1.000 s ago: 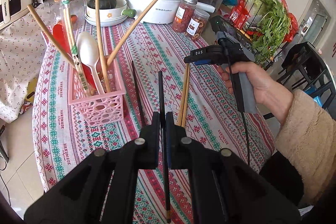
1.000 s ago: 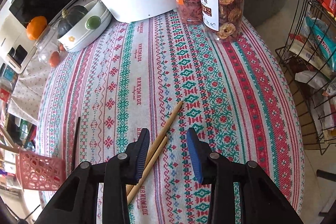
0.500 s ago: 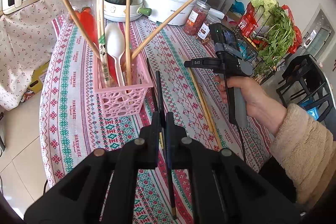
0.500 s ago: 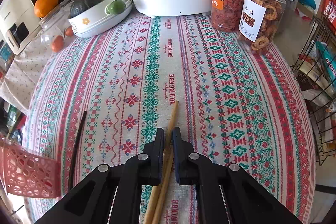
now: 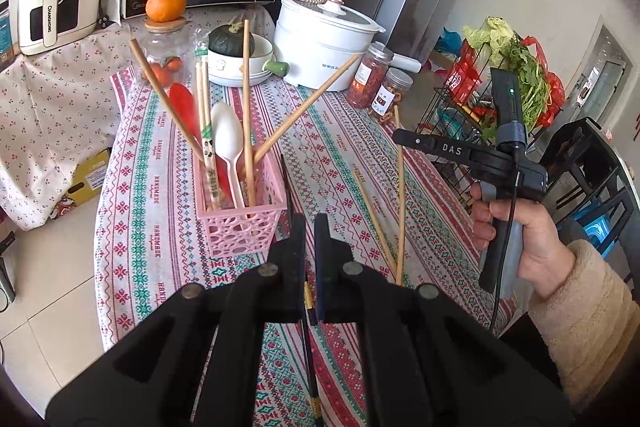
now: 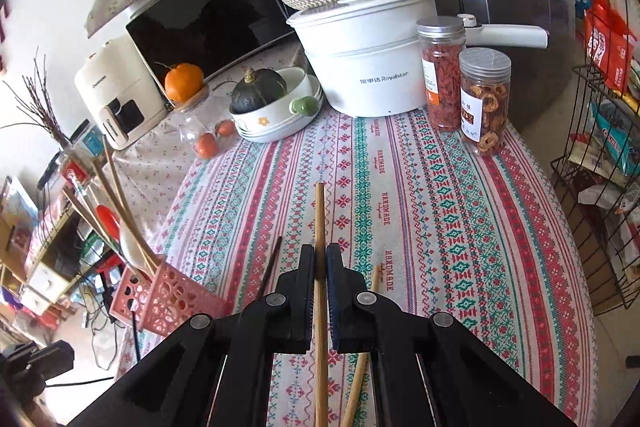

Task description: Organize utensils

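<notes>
While your left gripper (image 5: 307,227) stays out of the pink basket (image 5: 240,223), its view shows the jaws clenched on a dark chopstick (image 5: 309,339), which runs back between the pads and down toward the lower edge of the picture. Holding it near mid-length keeps it balanced and leaves the forward end free to go into the basket just ahead and to the left. That basket already holds several bamboo chopsticks, a wrapped pair, a white spoon (image 5: 228,139) and something red, all leaning outward, so you would do well to aim for a gap between them. Off to the right, your right hand (image 5: 520,235) holds its gripper above the table (image 5: 132,235), with a bamboo chopstick (image 5: 401,195) hanging from it; a second bamboo stick (image 5: 372,223) seems to lie on the cloth beside it.

From the right wrist, your right gripper (image 6: 319,259) is closed tight on that bamboo chopstick (image 6: 319,211): the jaws have just shut on it, and it passes straight between the pads, pointing forward over the patterned cloth. Its partner (image 6: 356,399) lies low and to the right, not gripped, so you hold only one of the pair. A dark chopstick (image 6: 271,263) rests on the table to the left, near the pink basket (image 6: 168,299), which sits at the left edge of this view, well short of your tip.
</notes>
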`<state>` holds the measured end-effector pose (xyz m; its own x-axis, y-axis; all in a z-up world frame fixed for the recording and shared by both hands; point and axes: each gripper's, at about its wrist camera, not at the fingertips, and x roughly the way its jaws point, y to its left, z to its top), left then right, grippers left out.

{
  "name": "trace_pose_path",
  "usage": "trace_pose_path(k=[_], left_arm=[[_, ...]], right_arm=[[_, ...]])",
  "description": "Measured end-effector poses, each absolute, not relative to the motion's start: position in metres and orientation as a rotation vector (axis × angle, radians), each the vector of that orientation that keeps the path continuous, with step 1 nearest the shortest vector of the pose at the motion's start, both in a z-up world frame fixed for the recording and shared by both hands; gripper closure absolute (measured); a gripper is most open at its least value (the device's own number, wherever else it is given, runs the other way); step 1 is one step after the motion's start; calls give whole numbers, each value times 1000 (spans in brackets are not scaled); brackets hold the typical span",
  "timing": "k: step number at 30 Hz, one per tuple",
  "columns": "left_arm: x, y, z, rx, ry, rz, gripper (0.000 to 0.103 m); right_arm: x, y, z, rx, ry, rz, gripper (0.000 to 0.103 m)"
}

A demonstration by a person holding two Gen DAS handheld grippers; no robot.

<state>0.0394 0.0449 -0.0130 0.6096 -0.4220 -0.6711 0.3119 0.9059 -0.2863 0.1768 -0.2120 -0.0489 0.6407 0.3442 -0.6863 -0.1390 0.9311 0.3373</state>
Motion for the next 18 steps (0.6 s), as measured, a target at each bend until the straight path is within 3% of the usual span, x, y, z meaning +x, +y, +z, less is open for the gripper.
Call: trace_pose_path(k=[6, 8, 10, 12, 16, 18], left_arm=[[42, 36, -22, -123, 869, -453, 98], [45, 29, -35, -107, 916, -447, 93], [49, 22, -52, -111, 975, -455, 66], [54, 17, -70, -123, 1035, -446, 52], [69, 12, -106, -115, 1157, -389, 52], [76, 12, -120, -130, 1190, -357, 62]], right_arm=[[136, -221, -18, 286, 752, 316, 97], [129, -222, -12, 297, 744, 324, 97], [124, -223, -9, 305, 744, 327, 97], [121, -225, -7, 312, 741, 331, 97], [119, -230, -7, 315, 738, 330, 97], [119, -232, -7, 320, 740, 331, 97]])
